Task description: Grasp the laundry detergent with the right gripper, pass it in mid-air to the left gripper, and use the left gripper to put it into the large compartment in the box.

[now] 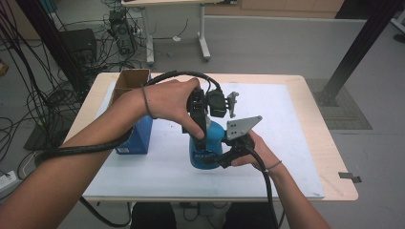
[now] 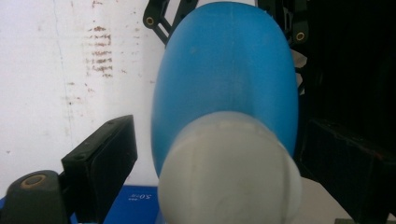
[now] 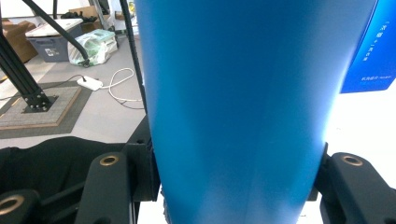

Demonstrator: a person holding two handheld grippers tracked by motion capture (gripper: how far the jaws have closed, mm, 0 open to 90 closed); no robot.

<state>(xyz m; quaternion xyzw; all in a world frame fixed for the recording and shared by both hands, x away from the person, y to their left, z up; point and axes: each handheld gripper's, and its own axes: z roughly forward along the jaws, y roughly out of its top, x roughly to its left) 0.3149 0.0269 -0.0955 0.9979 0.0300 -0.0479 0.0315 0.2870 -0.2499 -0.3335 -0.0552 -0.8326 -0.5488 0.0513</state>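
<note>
A blue bottle [image 1: 206,145] with a pale cap [image 2: 229,170] stands upright near the middle of a white mat [image 1: 286,143] on the desk [image 1: 329,157], just right of a blue box [image 1: 138,136] with an open cardboard box [image 1: 131,81] beyond it. The right claw [image 1: 224,157] is closed on the bottle's lower body from the right, its black jaws pressed to both sides. The left claw [image 1: 198,125] comes down from above, jaws set open either side of the cap and not yet touching it. Judging by this, the bottle is steadied and the cap lined up; gripping and twisting the cap off appears left to do
</note>
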